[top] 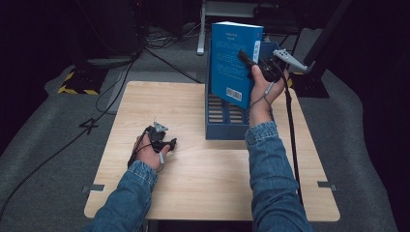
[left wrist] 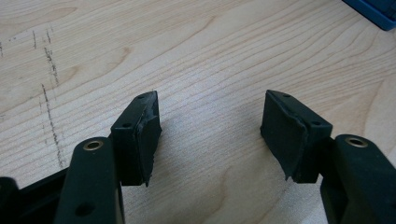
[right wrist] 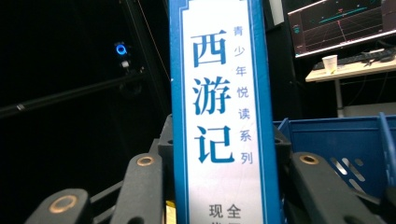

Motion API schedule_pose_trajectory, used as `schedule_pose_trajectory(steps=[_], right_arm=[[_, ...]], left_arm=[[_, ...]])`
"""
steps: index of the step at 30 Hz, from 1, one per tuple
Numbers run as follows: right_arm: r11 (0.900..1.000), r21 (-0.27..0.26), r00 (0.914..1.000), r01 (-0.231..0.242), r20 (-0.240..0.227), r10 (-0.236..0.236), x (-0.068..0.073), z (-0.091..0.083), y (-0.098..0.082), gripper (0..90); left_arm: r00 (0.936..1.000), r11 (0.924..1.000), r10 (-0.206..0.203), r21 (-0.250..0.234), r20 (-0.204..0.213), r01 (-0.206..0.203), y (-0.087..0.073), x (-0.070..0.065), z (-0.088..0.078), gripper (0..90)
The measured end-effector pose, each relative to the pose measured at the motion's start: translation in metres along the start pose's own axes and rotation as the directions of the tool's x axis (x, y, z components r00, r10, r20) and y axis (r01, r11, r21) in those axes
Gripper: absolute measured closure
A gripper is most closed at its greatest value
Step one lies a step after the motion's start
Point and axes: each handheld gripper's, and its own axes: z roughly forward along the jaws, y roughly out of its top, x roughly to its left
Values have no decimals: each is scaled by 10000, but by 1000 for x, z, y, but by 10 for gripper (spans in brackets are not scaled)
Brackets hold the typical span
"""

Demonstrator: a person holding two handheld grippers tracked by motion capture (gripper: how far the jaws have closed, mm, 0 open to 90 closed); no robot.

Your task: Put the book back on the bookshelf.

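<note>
**Blue book held upright above the crate, left claw idle**

Right claw clamped on a blue paperback book, lifted clear of the desk and held upright over the blue slatted plastic crate. Back cover with a white barcode label turned toward the high view; lower corner of the book hanging down inside the crate's outline, though contact with the crate cannot be told. In the right gripper view, black jaws pressed against both covers with the white-and-blue spine standing between them, printed with large blue Chinese characters. Blue crate wall just behind and to the right of the spine; farther off, a lit monitor and a paper cup on a separate pale table.

Left claw resting low on the light wooden desk, well apart from the crate, held in the left hand with a denim sleeve behind it. In the left gripper view, jaws spread wide with bare wood grain between the black pads, nothing gripped. Faint dark scuff marks on the wood at the left, and a blue corner of the crate at the upper right edge.

Crate standing at the far right part of the desk, grey carpet and black cables beyond.
</note>
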Motion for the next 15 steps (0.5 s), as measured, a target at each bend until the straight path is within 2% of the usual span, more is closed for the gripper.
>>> schedule_pose_trajectory(steps=[2,9,13,15], right_arm=[[9997,133,9997,196,109,-197,3,5,-2,619],[9989,447,9993,-164,339,149,3,28,-14,617],[9989,394,9985,-266,488,247,4,31,-22,617],[9976,392,9974,-574,466,556,3,39,-31,616]], left_arm=[[10000,10000,1,-6,-3,-1,0,0,0,379],[10000,10000,7,1,-2,-7,0,0,0,380],[10000,10000,4,-1,16,-4,0,0,0,379],[10000,10000,18,6,42,-18,0,0,0,375]])
